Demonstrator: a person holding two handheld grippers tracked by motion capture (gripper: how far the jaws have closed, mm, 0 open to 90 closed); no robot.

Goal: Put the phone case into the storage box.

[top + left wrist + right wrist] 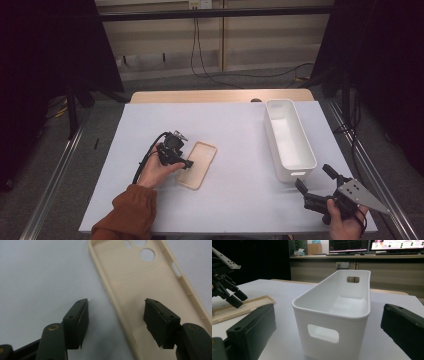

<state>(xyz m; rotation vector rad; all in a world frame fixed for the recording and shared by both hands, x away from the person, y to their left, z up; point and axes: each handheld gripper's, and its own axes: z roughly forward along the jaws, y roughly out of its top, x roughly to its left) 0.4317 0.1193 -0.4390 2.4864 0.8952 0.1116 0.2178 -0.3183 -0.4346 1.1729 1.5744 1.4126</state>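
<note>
A beige phone case (197, 165) lies hollow side up on the white table cover, left of the middle. My left gripper (186, 162) is tipped down onto the case's near-left long edge. In the left gripper view its jaws straddle that rim of the phone case (140, 280), one pad on the sheet outside and one inside the shell, and neither pad touches the rim, so the left gripper (116, 302) is open. My right gripper (313, 176) rests at the front right, wide open and holding nothing. It faces the short end of a white bin (352, 325).
The long white bin (295, 172) stands empty at the right, with handle slots in its ends. The white cover (240, 200) spans the table, and a wooden strip shows at the far edge. Metal rails run along both sides. Cables hang behind the table.
</note>
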